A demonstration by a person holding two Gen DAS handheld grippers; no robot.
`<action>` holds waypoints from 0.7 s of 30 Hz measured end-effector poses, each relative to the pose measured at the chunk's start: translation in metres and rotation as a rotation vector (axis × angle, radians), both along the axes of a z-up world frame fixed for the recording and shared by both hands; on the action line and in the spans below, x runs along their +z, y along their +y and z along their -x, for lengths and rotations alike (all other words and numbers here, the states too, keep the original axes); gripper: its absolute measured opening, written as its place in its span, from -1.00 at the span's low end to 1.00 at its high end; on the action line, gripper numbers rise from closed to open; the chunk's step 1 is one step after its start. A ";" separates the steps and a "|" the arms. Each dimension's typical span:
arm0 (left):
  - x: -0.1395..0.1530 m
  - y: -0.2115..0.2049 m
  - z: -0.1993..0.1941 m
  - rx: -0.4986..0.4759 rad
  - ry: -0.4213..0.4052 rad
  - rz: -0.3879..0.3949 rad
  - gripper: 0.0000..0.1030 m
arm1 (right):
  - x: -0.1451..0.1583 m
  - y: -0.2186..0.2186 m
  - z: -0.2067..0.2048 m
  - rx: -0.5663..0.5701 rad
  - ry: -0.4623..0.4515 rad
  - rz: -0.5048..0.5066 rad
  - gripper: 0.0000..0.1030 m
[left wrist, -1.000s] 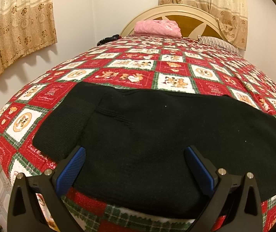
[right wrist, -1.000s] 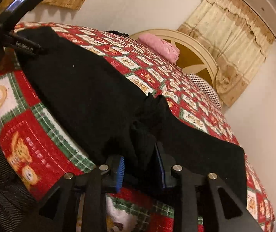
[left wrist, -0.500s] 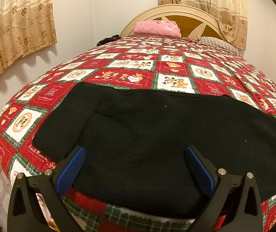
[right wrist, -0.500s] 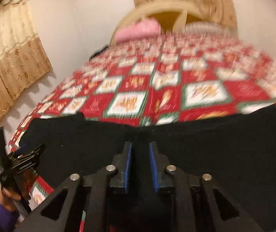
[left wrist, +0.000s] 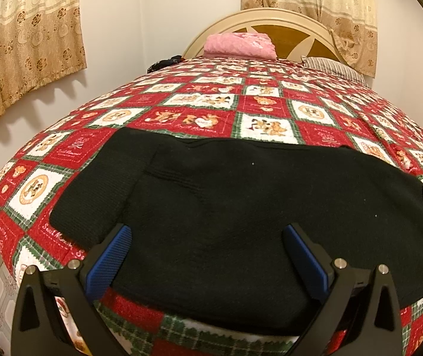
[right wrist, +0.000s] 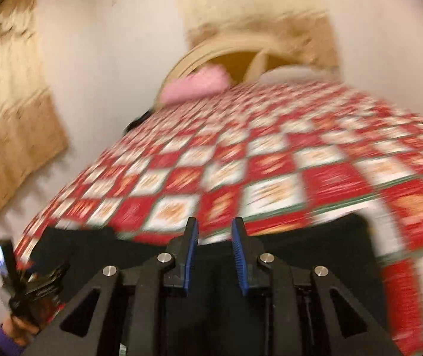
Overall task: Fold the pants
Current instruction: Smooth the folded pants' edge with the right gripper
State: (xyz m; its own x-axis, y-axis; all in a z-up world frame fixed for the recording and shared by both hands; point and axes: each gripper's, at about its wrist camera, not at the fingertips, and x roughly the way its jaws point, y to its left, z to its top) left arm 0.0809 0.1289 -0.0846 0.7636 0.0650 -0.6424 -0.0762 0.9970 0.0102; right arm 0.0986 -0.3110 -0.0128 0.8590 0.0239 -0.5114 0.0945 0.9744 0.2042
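1. Pants (left wrist: 241, 222) lie flat across the quilt's (left wrist: 181, 118) near edge; far quilt bare.
2. Left gripper (left wrist: 208, 255) spread wide above them.
3. Right gripper (right wrist: 213, 249), earlier pinching bunched cloth, has just widened slightly, nothing between its pads, and has swung up.

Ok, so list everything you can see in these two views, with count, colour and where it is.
pants: one, black, spread flat across the near end of the bed
quilt: one, red, white and green patchwork, covering the bed
folded blanket: one, pink, by the headboard
striped pillow: one, far right
headboard: one, cream, arched
curtains: two, beige, left and back walls
dark bundle: one, far left bed edge, unclear
left claw: blue pads, wide open over the pants
right claw: blue pads, just been opening, nothing between
hand: one, purple sleeve, holding the left claw
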 end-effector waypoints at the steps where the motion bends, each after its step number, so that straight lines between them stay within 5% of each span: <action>1: 0.000 0.000 0.000 0.000 0.001 -0.001 1.00 | -0.003 -0.012 0.000 -0.034 0.024 0.004 -0.52; 8: -0.001 0.000 -0.001 0.007 0.007 -0.005 1.00 | -0.042 -0.069 -0.001 -0.125 0.064 -0.180 -0.52; 18: 0.000 0.000 -0.003 0.016 0.019 -0.006 1.00 | -0.048 -0.065 -0.004 -0.123 0.062 -0.163 -0.52; 21: 0.012 -0.004 0.001 -0.004 0.060 0.069 0.97 | -0.044 -0.059 0.000 -0.103 0.043 -0.124 -0.40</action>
